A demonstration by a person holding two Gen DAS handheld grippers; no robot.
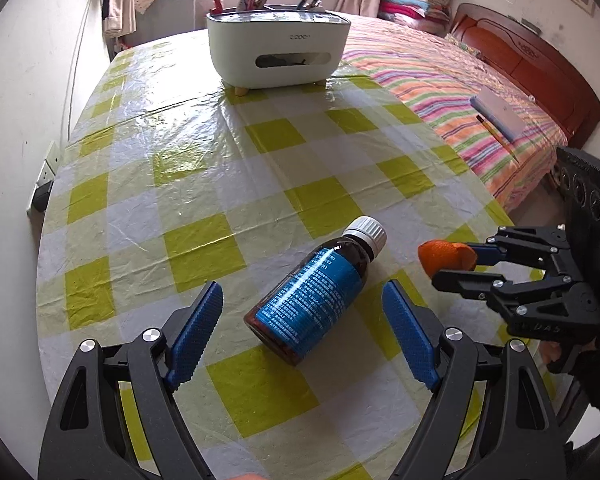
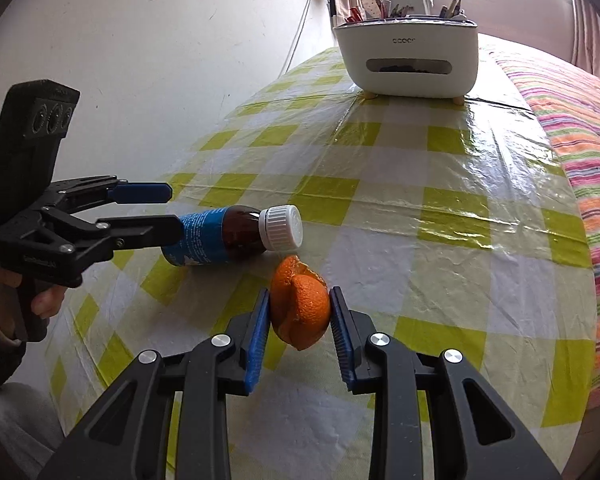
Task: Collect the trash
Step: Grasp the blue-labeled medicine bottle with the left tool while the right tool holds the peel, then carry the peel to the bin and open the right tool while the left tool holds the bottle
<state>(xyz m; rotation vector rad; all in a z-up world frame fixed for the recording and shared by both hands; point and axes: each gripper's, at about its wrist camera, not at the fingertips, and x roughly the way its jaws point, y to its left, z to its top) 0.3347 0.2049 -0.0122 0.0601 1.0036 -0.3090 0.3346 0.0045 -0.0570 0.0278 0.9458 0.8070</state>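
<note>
A table (image 1: pixel 188 184) covered in a green-and-white checked plastic sheet is seen, with a white caddy (image 1: pixel 278 52) of pens standing at its far end and a striped bed (image 1: pixel 452 92) alongside; a notebook (image 1: pixel 498 114) lies on the bed. Nothing is placed between the caddy and the near items. A brown bottle (image 1: pixel 314 300) with a blue label is lying on its side on the table, its long axis running diagonally, the white cap (image 1: pixel 367 232) pointed away and to the right in the left wrist view. The bottle is flanked by the fingers of the left gripper (image 1: pixel 302 320), which are held wide apart and are not touching it, as far as the distorted view allows (the gripper is angled steeply down). Just beyond the cap, a piece of orange peel (image 2: pixel 300 306) is clamped between the blue pads of the right gripper (image 2: pixel 300 304), pitched down toward the table. Whether the peel is touching the sheet cannot be told.
</note>
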